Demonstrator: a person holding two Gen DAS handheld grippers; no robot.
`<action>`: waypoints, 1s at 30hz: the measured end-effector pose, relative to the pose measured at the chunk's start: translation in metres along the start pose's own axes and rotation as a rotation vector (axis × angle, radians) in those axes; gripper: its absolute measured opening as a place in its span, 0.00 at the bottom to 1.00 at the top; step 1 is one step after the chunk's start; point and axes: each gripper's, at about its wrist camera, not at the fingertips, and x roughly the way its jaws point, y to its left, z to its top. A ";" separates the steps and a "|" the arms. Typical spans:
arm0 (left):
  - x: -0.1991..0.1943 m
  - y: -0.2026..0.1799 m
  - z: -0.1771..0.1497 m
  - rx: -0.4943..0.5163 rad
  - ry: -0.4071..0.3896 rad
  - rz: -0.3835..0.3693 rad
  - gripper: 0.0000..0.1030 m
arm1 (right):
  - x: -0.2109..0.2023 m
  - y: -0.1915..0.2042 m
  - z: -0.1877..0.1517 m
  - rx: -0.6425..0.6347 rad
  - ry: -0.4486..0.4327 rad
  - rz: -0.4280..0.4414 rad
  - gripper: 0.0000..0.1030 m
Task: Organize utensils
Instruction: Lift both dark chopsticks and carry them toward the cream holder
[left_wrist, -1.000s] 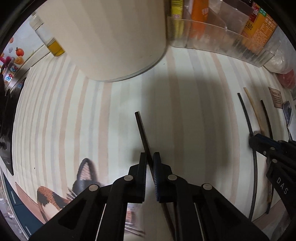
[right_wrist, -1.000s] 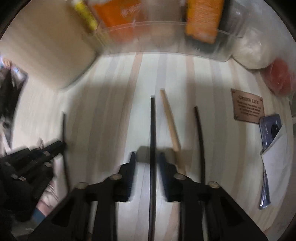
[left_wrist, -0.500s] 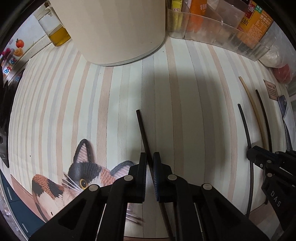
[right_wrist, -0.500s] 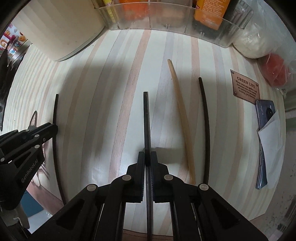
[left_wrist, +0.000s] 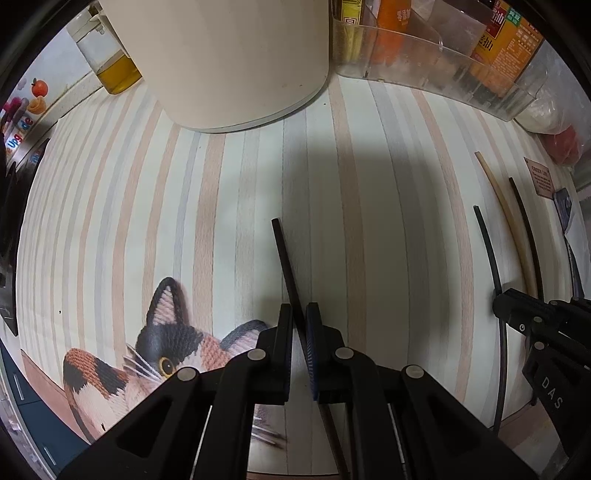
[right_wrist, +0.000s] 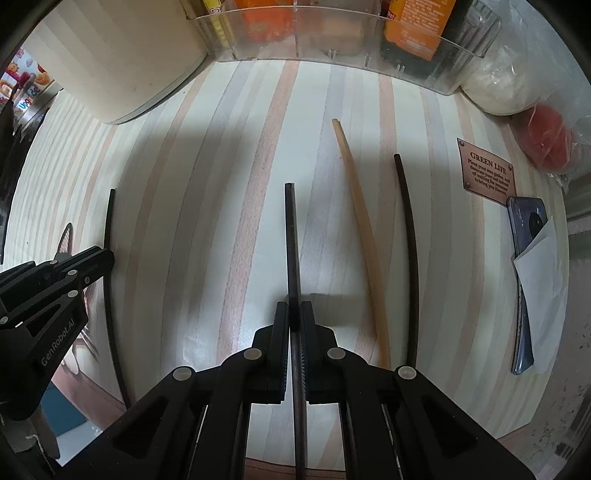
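Note:
My left gripper is shut on a black chopstick that lies lengthwise on the striped mat, pointing away from me. My right gripper is shut on a second black chopstick, also over the mat. To the right of that one lie a pale wooden chopstick and another black chopstick, both loose. In the right wrist view the left gripper shows at the left edge with its chopstick. In the left wrist view the right gripper shows at the right edge.
A cream round container and a clear plastic organiser holding bottles stand at the back. An oil bottle is back left. A brown plaque, a phone and a plastic bag sit at the right. A cat picture marks the mat's near edge.
The right gripper's jaws, open around the black chopstick a second ago, have closed on it. The left gripper kept its grip while its view drifted back toward the mat's near edge.

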 end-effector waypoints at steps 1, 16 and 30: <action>0.000 0.000 0.000 0.000 0.000 -0.001 0.05 | 0.000 0.000 0.000 0.001 -0.002 0.000 0.06; -0.001 -0.003 0.003 0.002 0.002 0.013 0.04 | -0.001 0.002 -0.002 0.013 -0.025 -0.008 0.06; -0.103 -0.003 0.015 -0.009 -0.228 -0.102 0.02 | -0.069 -0.045 -0.003 0.182 -0.270 0.197 0.05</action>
